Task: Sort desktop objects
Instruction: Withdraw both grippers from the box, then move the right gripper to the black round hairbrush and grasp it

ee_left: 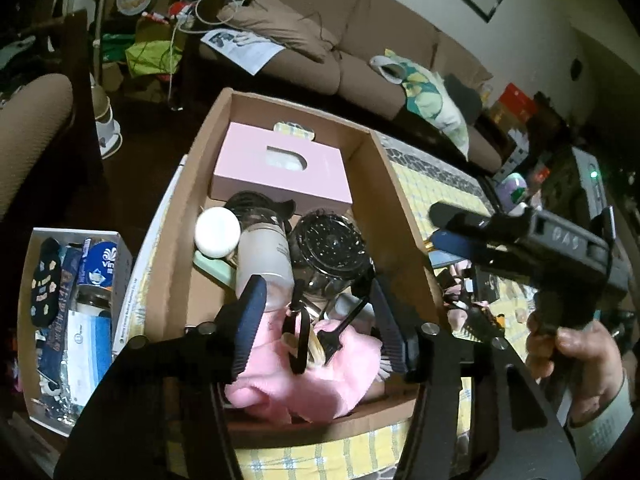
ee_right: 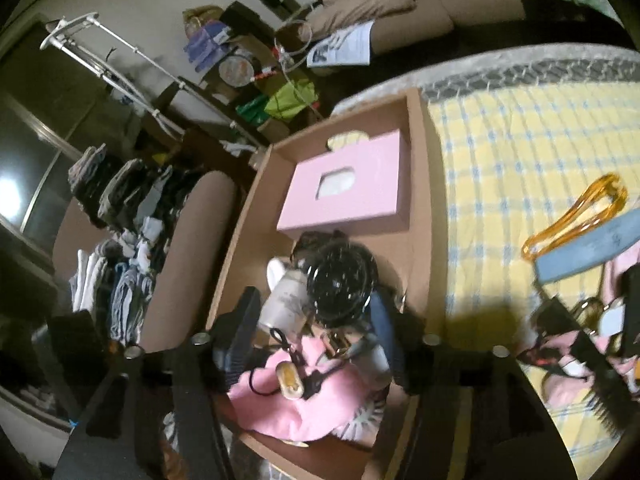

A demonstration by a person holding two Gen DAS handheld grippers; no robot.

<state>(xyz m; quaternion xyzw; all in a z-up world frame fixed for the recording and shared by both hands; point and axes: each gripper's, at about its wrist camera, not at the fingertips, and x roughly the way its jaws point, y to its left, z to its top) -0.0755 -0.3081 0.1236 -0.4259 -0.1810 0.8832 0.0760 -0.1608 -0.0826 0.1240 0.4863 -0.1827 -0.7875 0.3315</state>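
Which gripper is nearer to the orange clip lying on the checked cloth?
Right. The right gripper hangs over the cardboard box, beside the orange clip; the left gripper also hangs over the box, farther from it.

An open cardboard box (ee_left: 192,216) stood on the desk (ee_right: 500,152), against its left edge. Inside, a flat tissue box (ee_left: 280,168) lay at the far end. Before it a capped bottle (ee_left: 260,264) lay on the left, touching a round jar (ee_left: 328,248) on its right. At the box's near end a folded cloth (ee_left: 304,384) carried a small corded thing (ee_right: 290,380). Right of the box, on the desk's cover, lay a hanger (ee_right: 572,216) with a flat case (ee_right: 592,248) just before it. Left of the desk, lower down, stood a smaller open box (ee_left: 120,248) packed with goods.
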